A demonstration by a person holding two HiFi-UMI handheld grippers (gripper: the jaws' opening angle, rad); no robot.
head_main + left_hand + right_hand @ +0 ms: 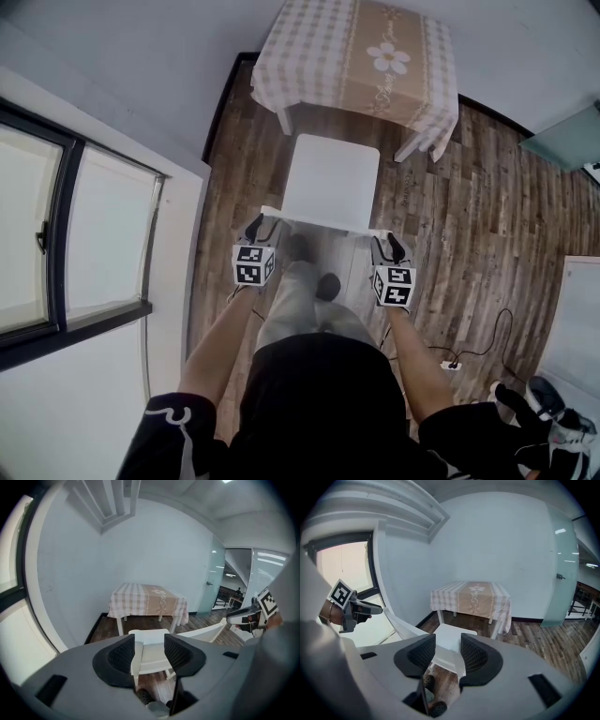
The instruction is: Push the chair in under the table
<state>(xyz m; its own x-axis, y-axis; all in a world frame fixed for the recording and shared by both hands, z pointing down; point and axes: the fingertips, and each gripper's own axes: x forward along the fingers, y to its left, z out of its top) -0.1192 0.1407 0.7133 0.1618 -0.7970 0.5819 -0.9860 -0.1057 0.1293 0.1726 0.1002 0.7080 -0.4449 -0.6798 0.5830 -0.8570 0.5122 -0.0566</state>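
**Both claws released at the chair's back, chair not yet tucked in**

The chair (pixel 330 178) stands on the floor facing the table (pixel 284 120). Its seat front is about level w/ the table's near legs, and most of the seat is out in the open, not under the top. The chair's back is toward the person, which explains the hand placement. The left gripper (pixel 254 226) is at the L end of the top rail (pixel 319 221) and the right gripper (pixel 395 247) at the R end. One per corner means a push should go straight and not swing the chair.

Both claws are released. In the left gripper view the jaws stand apart w/ the chair's L back post btwn them, pads not pressing. The right gripper view shows the same at the R corner. I judge this a set-up for clamping or shoving the rail; the push itself looks not yet begun.

Materials: the chair is plain white and smooth, prob. painted wood or moulded plastic, w/ a flat squarish seat and a thin straight rail. The table is small and square on white legs. Its tablecloth (pixel 309 47) is beige-and-white check w/ a tan centre band and a flower motif — soft, hanging past the edge, so it could brush the chair. The floor (pixel 469 206) is wood-look plank, hard — the chair legs should slide rather than catch.
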